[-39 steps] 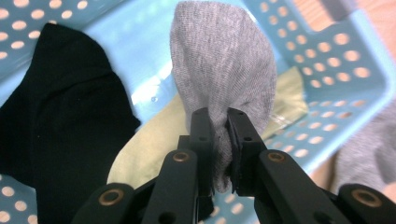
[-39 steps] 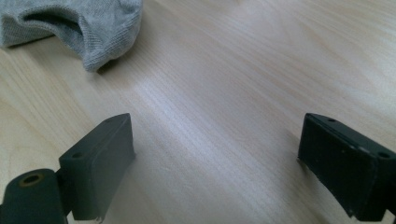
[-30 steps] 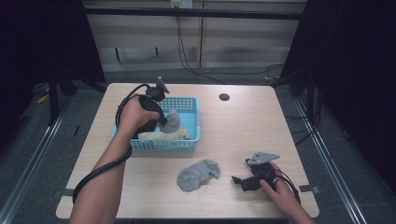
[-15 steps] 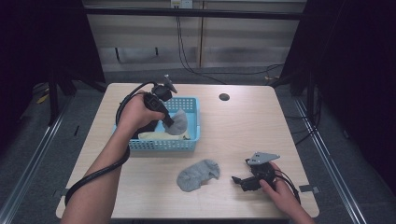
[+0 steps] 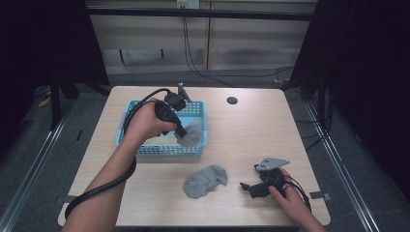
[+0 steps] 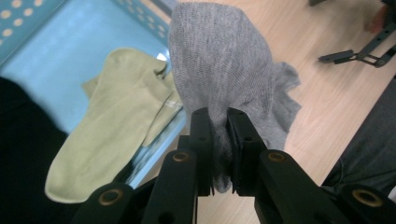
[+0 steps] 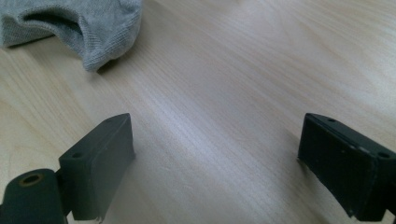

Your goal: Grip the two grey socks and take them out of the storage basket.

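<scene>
My left gripper [image 5: 181, 131] is shut on a grey sock [image 5: 191, 134], which hangs over the right front corner of the blue basket [image 5: 126, 137]. In the left gripper view the grey sock [image 6: 222, 70] is pinched between the black pads [image 6: 201, 135], above a pale green sock [image 6: 116, 116] lying in the basket [image 6: 51, 51]. A second grey sock [image 5: 204, 180] lies crumpled on the table in front of the basket. My right gripper [image 5: 245, 186] rests on the table to its right, open and empty. The same sock's cuff [image 7: 88, 28] shows in the right gripper view beyond the spread jaws.
The wooden table [image 5: 251, 135] has a round dark hole [image 5: 232, 100] near its back edge. A black cable [image 5: 145, 99] trails from the left gripper along the forearm. Dark floor and metal rails surround the table.
My left gripper has carried the grey sock up and to the right, from inside the basket toward its right front corner. The right gripper has stayed put.
</scene>
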